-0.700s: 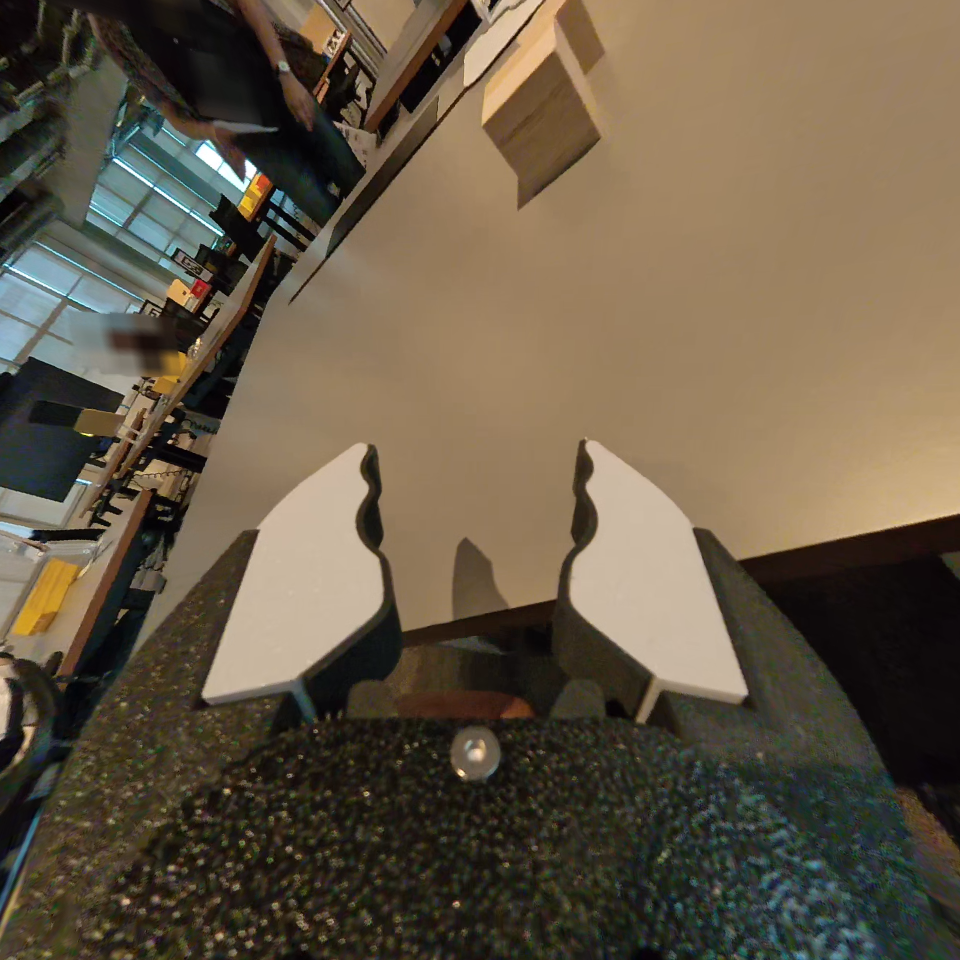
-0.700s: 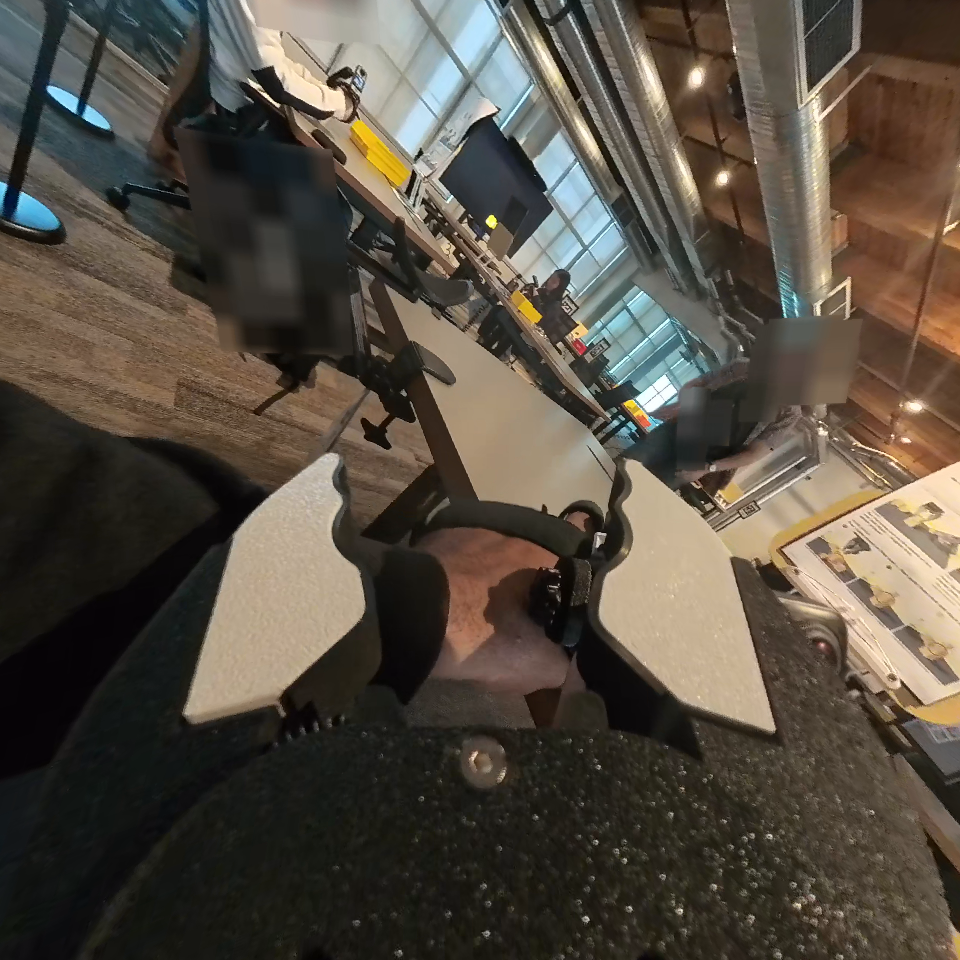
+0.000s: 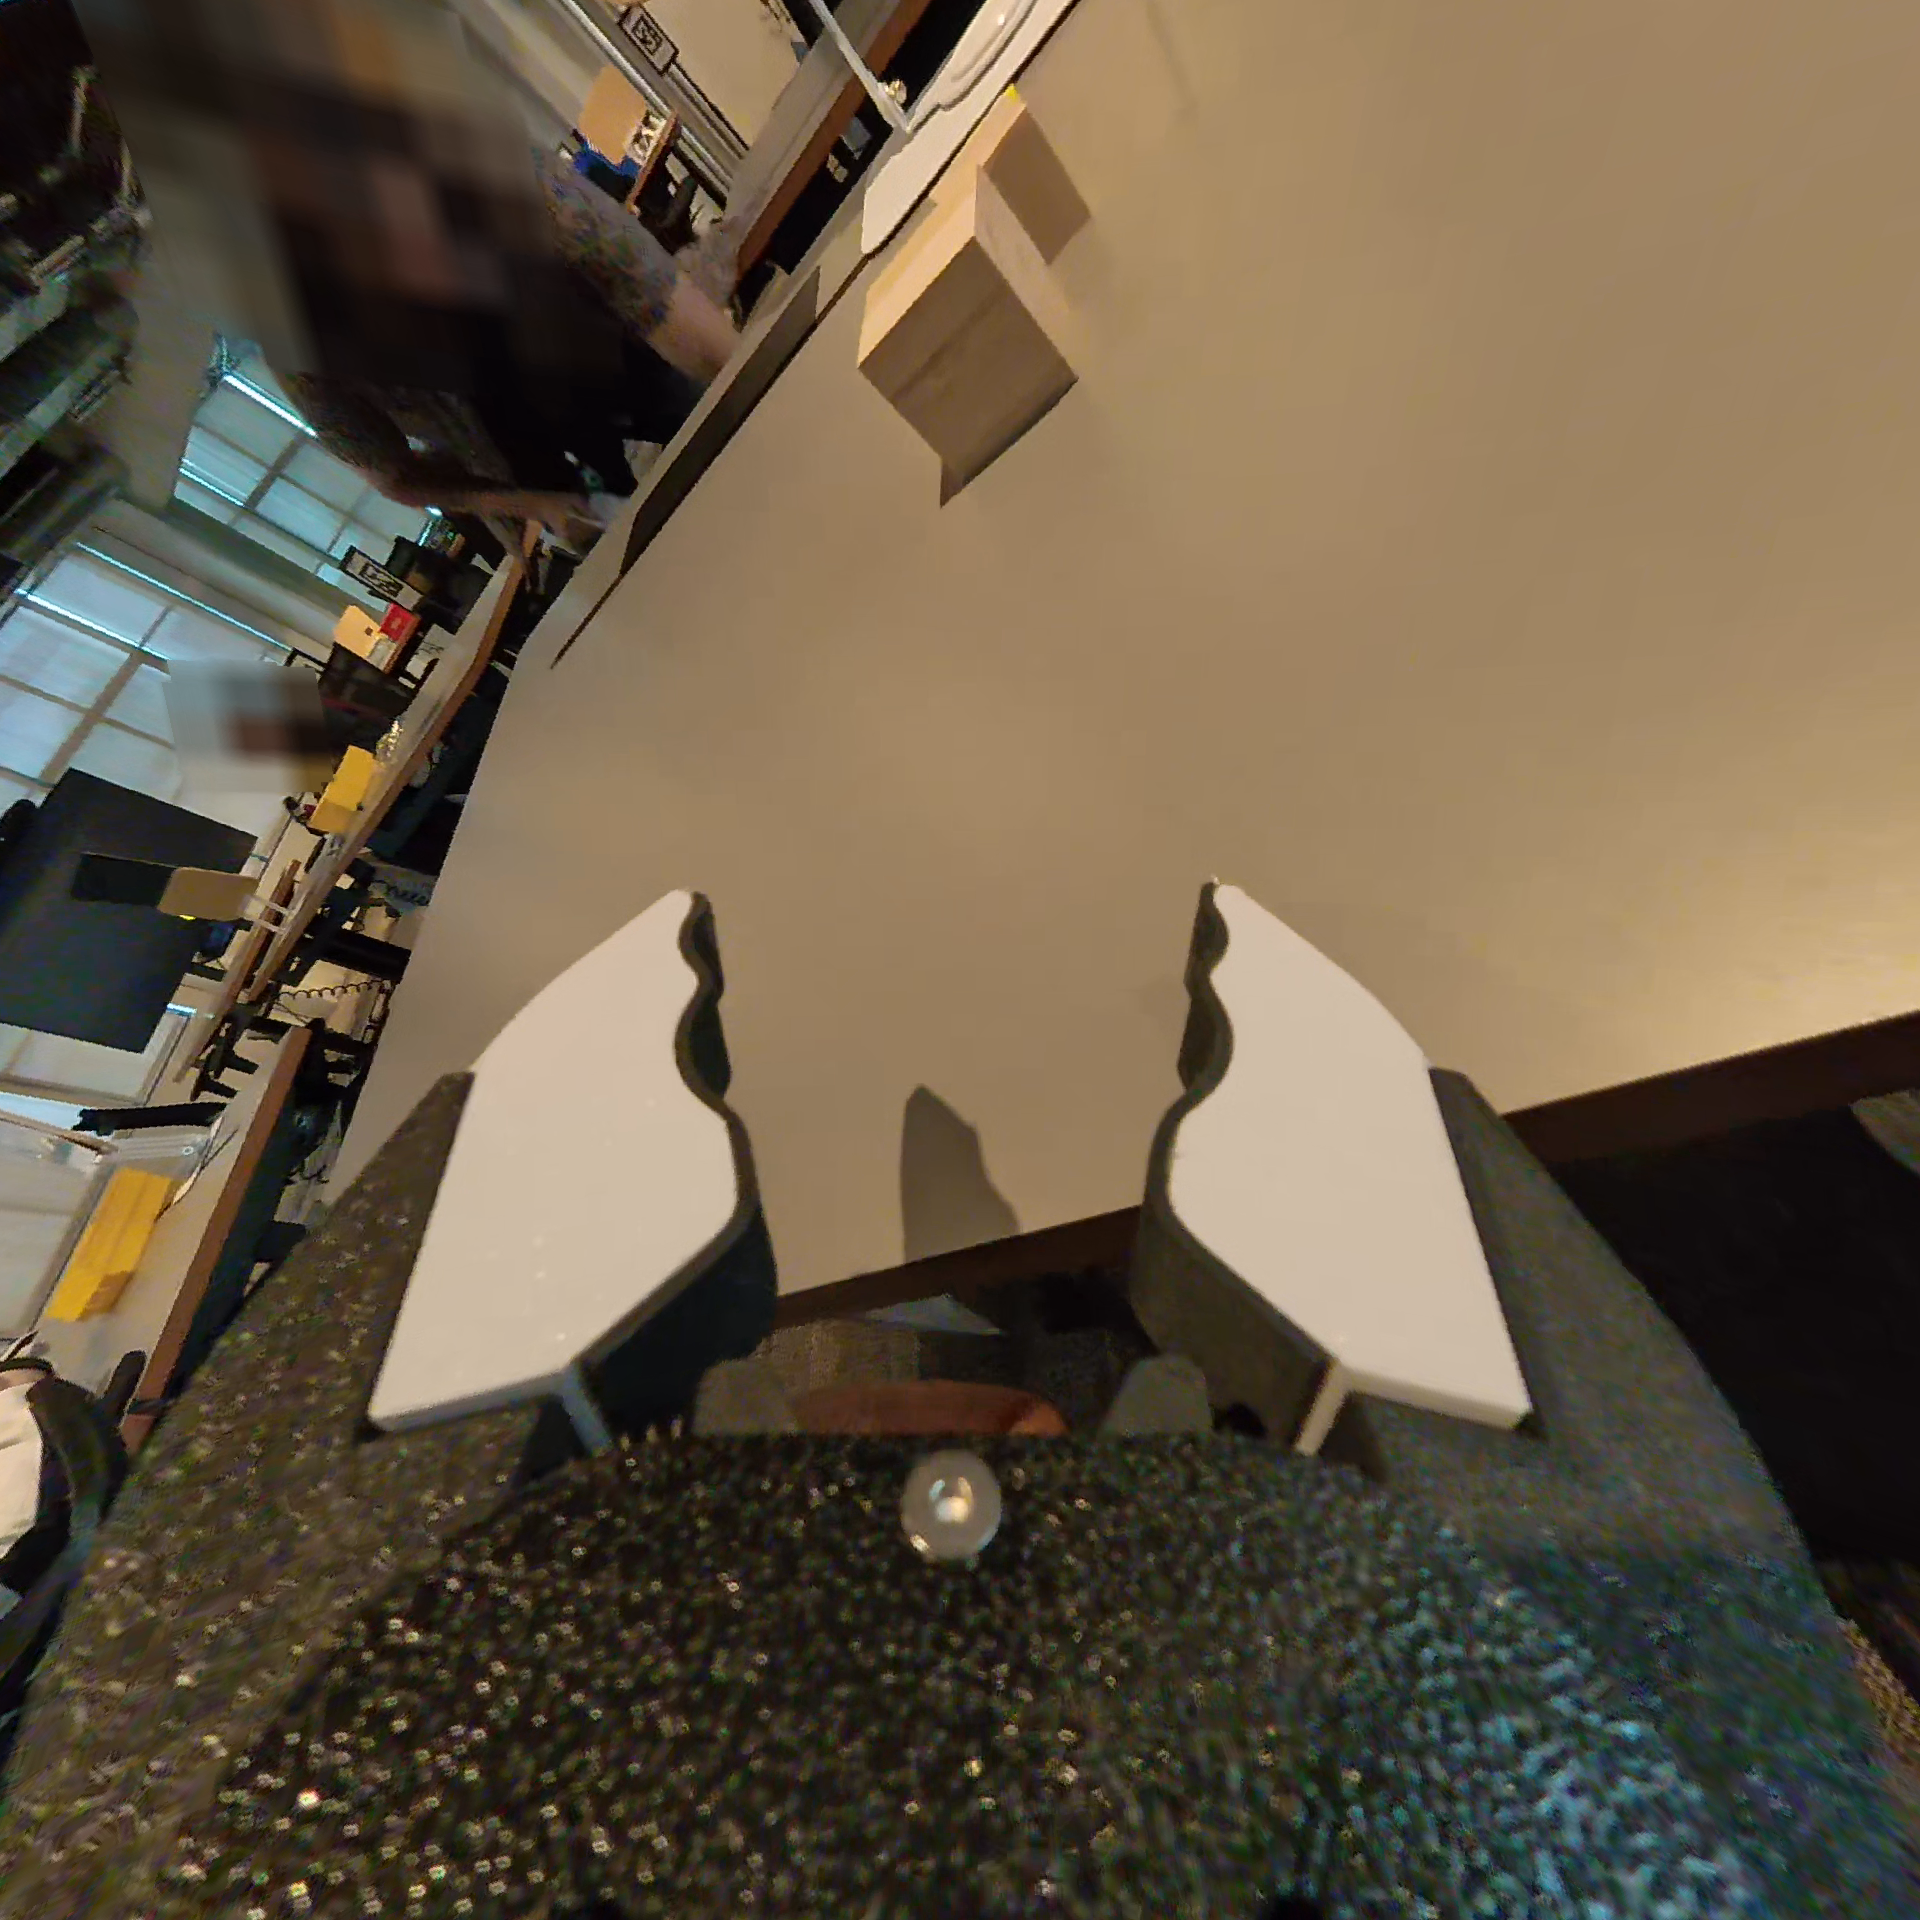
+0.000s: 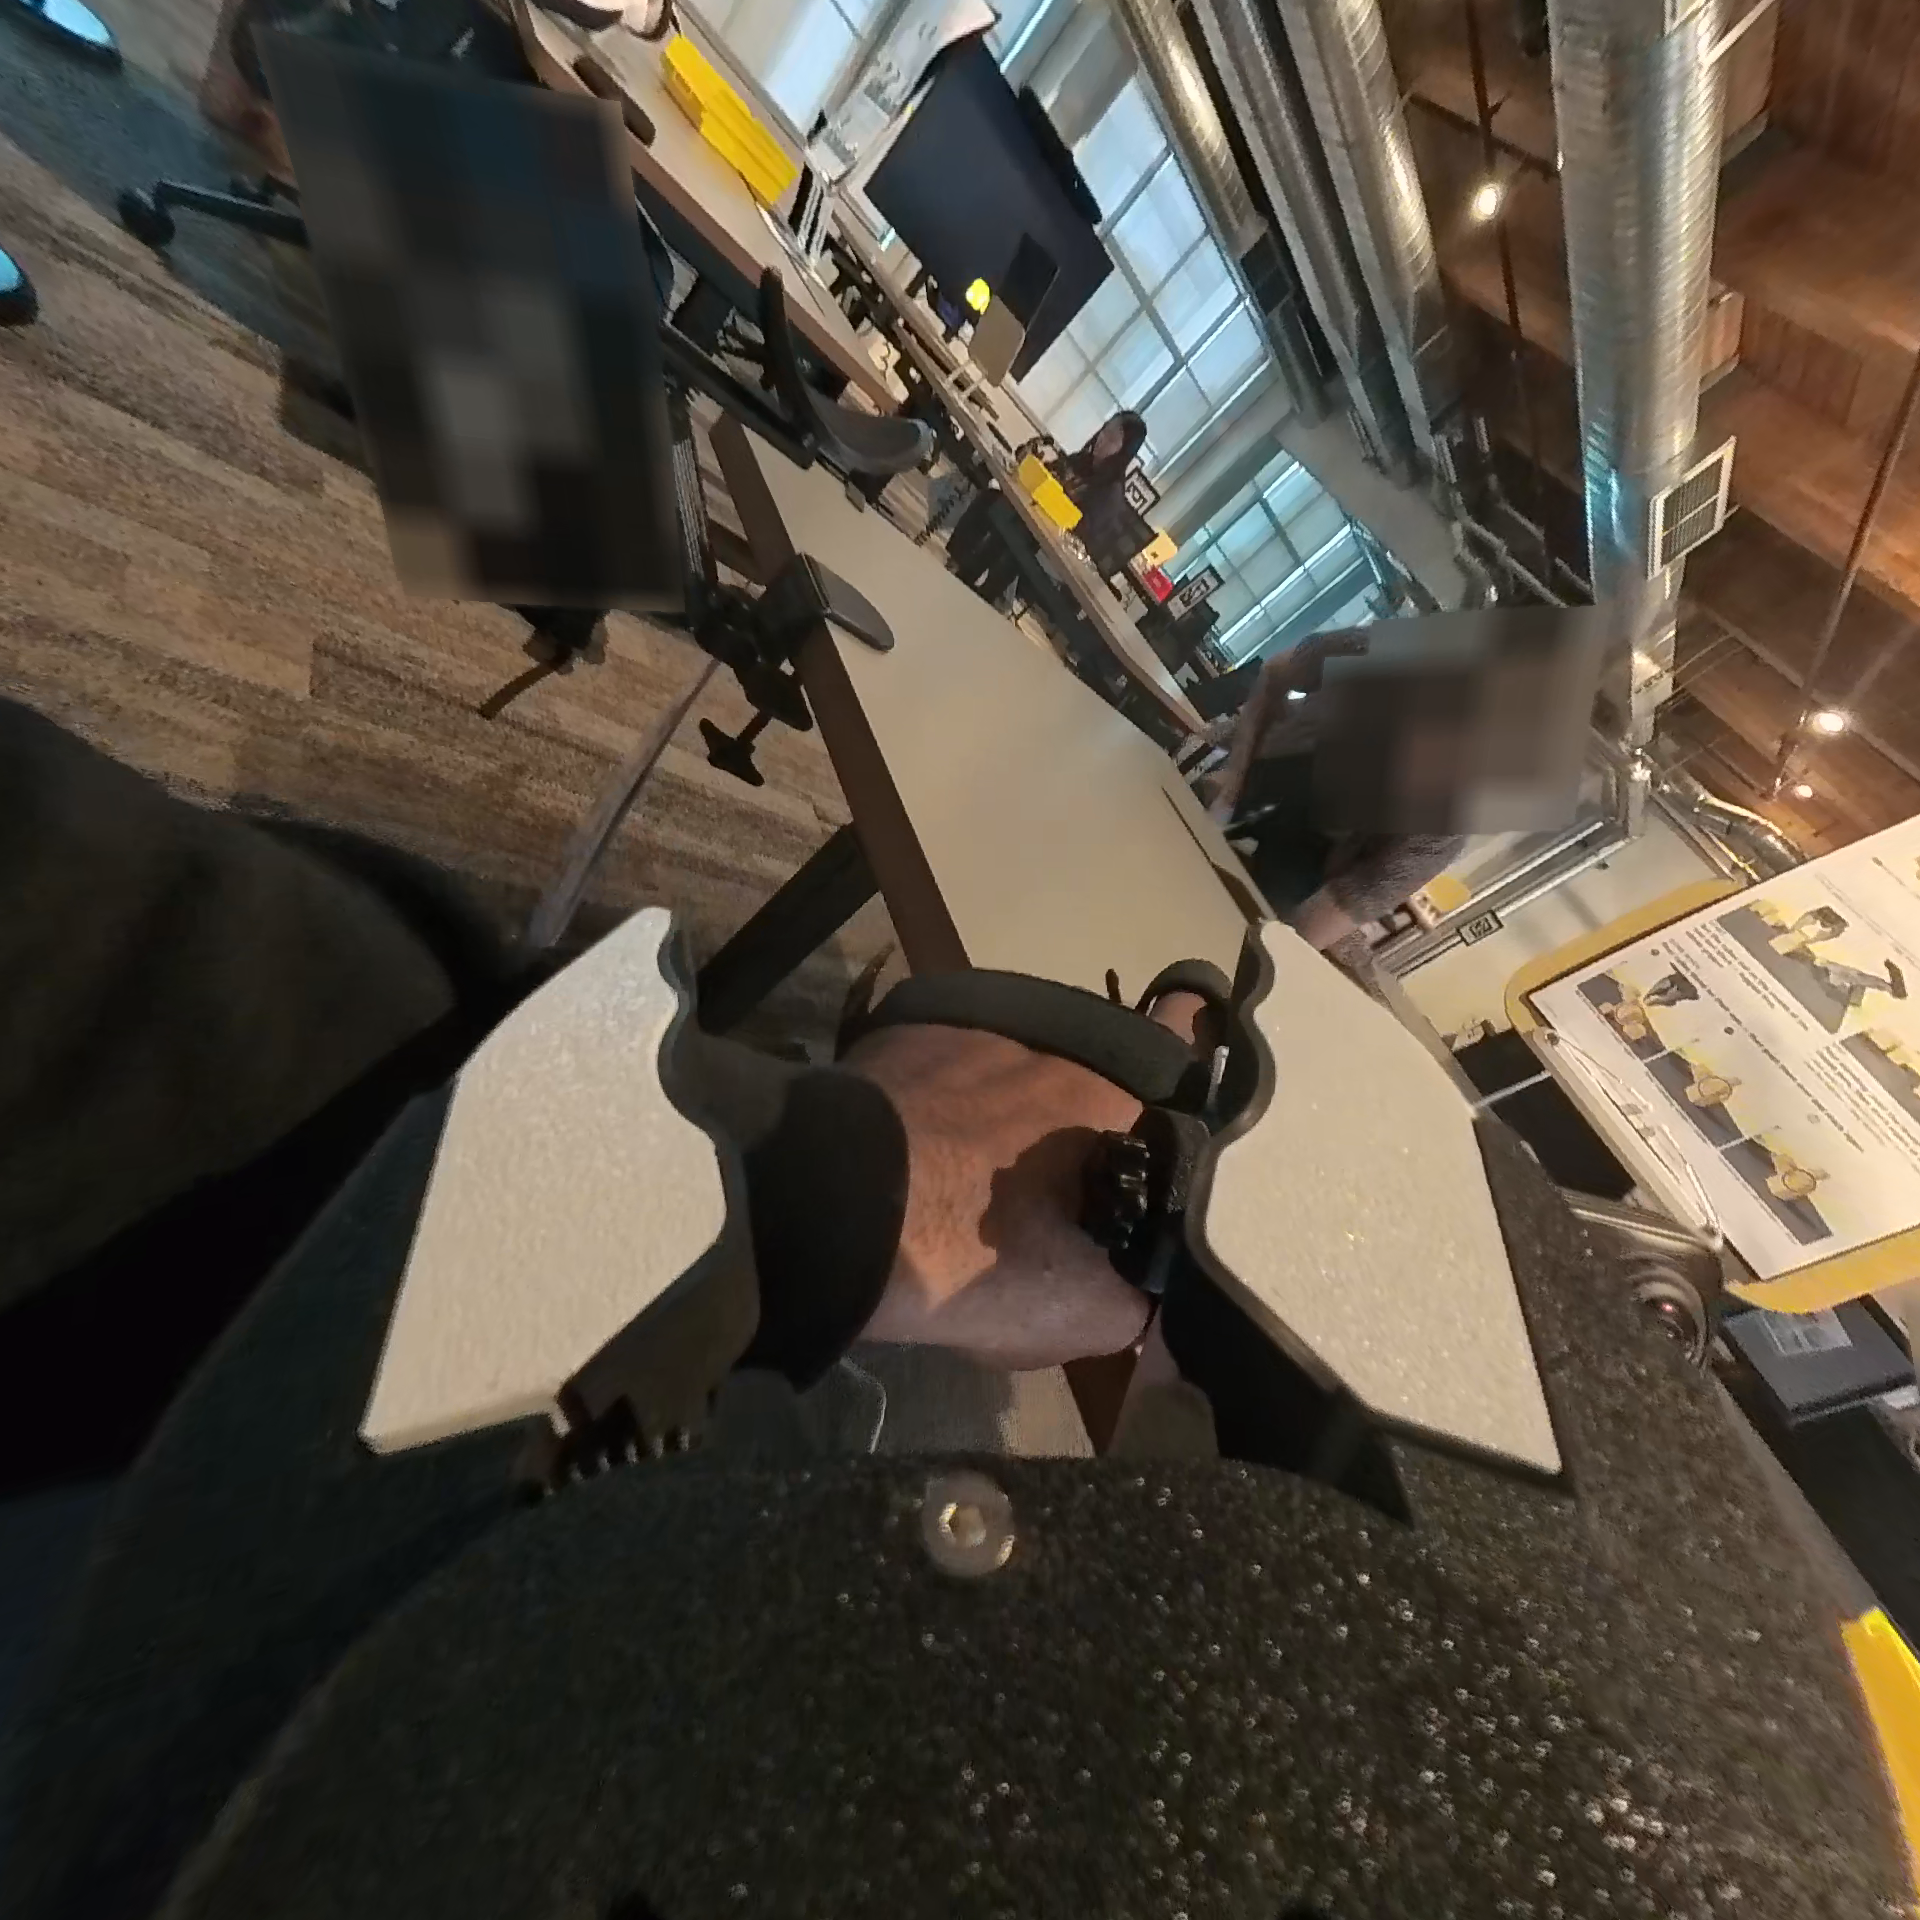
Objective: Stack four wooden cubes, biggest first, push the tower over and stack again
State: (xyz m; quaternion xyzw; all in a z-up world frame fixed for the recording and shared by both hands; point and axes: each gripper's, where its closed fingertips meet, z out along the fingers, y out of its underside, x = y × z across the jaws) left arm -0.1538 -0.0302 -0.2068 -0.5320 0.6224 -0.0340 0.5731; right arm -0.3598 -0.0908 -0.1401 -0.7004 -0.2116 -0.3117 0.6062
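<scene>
Your left wrist camera looks low along the table toward distant cubes. Your right camera faces sideways, close on your hand; both share the table.

Speckled black gripper bodies — 2 pale scalloped fingers each — dark sleeve.

Two pale wooden cubes on table (touching, smaller behind), far edge.

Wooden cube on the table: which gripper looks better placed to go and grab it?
Probably the left gripper: open and aimed across the table at the wooden cube. The right gripper, also open, faces the person's hand, no cube visible.
</scene>
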